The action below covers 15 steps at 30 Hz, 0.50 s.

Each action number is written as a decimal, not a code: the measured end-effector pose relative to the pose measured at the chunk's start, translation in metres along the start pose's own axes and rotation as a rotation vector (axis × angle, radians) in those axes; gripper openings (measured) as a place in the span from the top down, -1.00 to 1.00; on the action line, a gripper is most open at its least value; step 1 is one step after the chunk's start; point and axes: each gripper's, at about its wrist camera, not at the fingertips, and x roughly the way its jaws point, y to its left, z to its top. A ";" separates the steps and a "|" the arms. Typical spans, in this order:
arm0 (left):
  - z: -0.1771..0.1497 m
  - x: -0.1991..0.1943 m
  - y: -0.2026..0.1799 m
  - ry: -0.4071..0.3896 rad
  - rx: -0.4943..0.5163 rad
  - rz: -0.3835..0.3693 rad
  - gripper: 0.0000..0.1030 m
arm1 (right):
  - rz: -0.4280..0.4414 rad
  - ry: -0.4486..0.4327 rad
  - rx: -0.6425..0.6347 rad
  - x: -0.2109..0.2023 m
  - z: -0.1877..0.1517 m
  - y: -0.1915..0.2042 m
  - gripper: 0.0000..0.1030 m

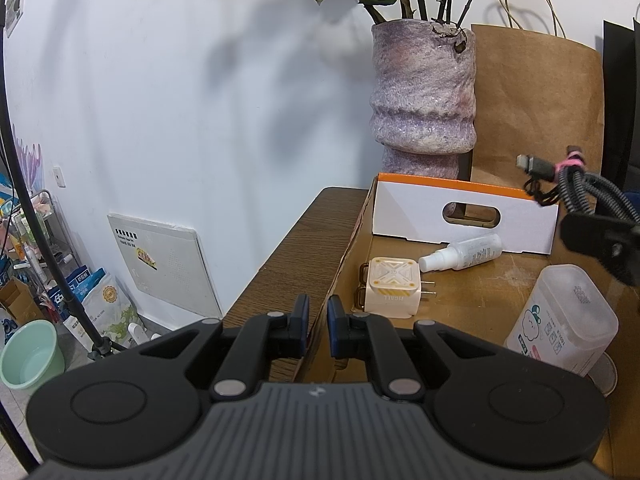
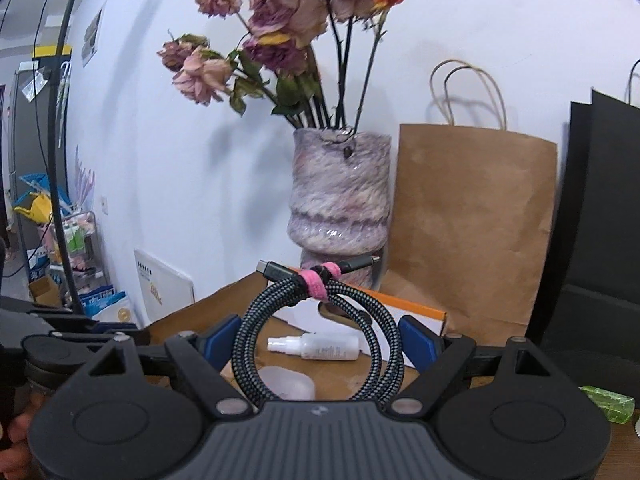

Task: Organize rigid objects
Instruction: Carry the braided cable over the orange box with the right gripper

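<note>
Coiled USB cable (image 2: 320, 332) is hanging between my right gripper (image 2: 320, 340) fingers, clamped, above the cardboard tray (image 1: 360, 224) on the worktop (image 1: 288, 264). My left gripper (image 1: 318, 320) is pinching the tray's wall, nearly closed.

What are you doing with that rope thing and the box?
A person is tidying small things into a cardboard box on a wooden table. The right hand-held gripper holds a coiled braided cable, tied with a pink strap, above the box. The left hand-held gripper is clamped on the box's near wall, likely steadying it. A plug adapter, a little spray bottle and a clear plastic container are already inside.
</note>
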 end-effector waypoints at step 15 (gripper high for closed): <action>0.001 0.000 -0.001 -0.005 0.004 0.001 0.79 | 0.074 0.053 -0.047 0.012 -0.005 0.021 -0.64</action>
